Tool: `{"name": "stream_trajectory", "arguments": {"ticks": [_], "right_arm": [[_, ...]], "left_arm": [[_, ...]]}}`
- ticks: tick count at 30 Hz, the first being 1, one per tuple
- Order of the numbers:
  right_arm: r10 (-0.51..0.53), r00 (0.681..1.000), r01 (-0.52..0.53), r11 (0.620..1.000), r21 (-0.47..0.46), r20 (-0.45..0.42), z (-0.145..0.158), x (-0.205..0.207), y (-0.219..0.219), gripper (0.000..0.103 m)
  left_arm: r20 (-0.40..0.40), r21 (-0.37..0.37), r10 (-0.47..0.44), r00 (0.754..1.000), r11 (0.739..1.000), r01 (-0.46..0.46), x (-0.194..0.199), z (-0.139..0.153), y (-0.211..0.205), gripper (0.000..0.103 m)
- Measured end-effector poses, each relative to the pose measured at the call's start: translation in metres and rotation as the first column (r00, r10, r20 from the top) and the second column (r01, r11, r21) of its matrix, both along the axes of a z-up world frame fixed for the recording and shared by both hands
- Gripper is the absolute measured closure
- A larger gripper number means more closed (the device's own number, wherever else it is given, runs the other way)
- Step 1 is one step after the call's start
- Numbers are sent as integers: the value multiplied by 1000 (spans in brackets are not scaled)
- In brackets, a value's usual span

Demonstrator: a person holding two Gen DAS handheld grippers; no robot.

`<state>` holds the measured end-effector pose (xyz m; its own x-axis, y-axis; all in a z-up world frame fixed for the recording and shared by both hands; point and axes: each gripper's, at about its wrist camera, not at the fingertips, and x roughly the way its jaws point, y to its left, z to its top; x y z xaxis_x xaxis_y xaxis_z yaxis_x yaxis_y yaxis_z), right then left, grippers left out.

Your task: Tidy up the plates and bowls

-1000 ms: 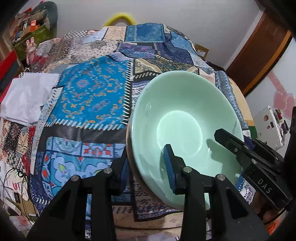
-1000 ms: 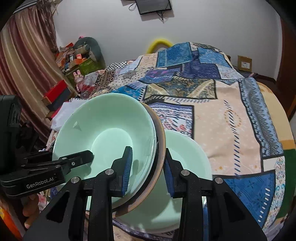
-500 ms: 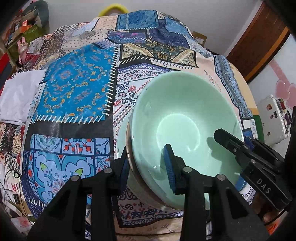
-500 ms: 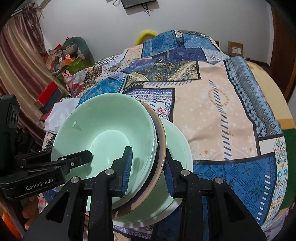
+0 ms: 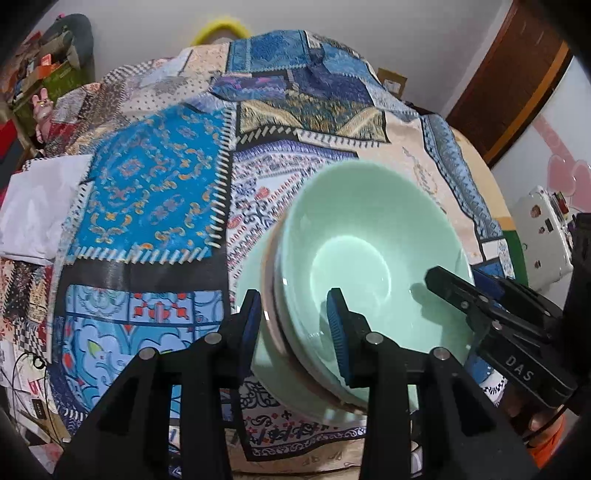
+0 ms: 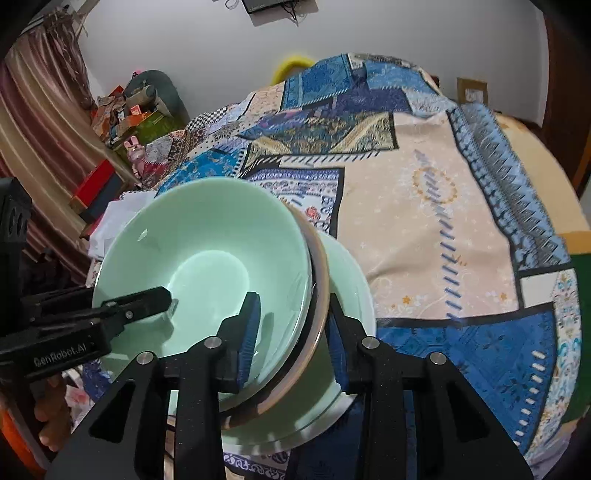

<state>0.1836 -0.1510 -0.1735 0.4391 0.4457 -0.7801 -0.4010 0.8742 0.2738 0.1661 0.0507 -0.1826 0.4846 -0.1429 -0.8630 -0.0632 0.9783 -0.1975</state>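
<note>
A mint-green bowl (image 5: 369, 240) (image 6: 207, 240) sits nested in a brown-rimmed dish (image 5: 269, 284) (image 6: 322, 266). This stack rests tilted in a wider pale green plate (image 5: 249, 269) (image 6: 351, 288) on the patchwork tablecloth (image 5: 155, 192). My left gripper (image 5: 295, 321) straddles the stack's near-left rim, one pad inside the bowl and one outside. Its jaws are starting to open with the rim still between them. My right gripper (image 6: 291, 328) is shut on the opposite rim in the same way. Each gripper also shows in the other's view: the right gripper (image 5: 465, 295) and the left gripper (image 6: 147, 299).
A folded white cloth (image 5: 37, 210) lies at the table's left edge. Cluttered shelves and boxes (image 6: 122, 110) stand beyond it. A white case with stickers (image 5: 543, 236) sits off the right side. A yellow ring (image 5: 221, 29) shows behind the far edge.
Both grippers carried the bowl stack across and down over the pale green plate, which now shows beneath it. The stack now sits in that plate.
</note>
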Motion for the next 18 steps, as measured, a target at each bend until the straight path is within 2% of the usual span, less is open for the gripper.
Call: {"name": "stream_trajectory", "arguments": {"ticks": [4, 7, 10, 13, 18], "right_arm": [[-12, 999, 11, 1000, 9, 48, 17, -6, -5, 59], [-10, 995, 7, 1000, 23, 95, 36, -14, -8, 58], [3, 988, -9, 999, 41, 152, 58, -25, -10, 58], [18, 974, -32, 998, 56, 225, 83, -40, -10, 56], [31, 933, -66, 994, 85, 358, 125, -68, -13, 52]], "left_arm": [[56, 1, 20, 998, 1000, -20, -10, 22, 5, 63], [130, 6, 26, 991, 1000, -26, -24, 46, 5, 57], [228, 36, 22, 974, 999, -31, -42, 74, 1, 53], [344, 67, 18, 939, 997, -44, -65, 106, -4, 47], [484, 79, 18, 875, 995, -64, -95, 143, -7, 39]]}}
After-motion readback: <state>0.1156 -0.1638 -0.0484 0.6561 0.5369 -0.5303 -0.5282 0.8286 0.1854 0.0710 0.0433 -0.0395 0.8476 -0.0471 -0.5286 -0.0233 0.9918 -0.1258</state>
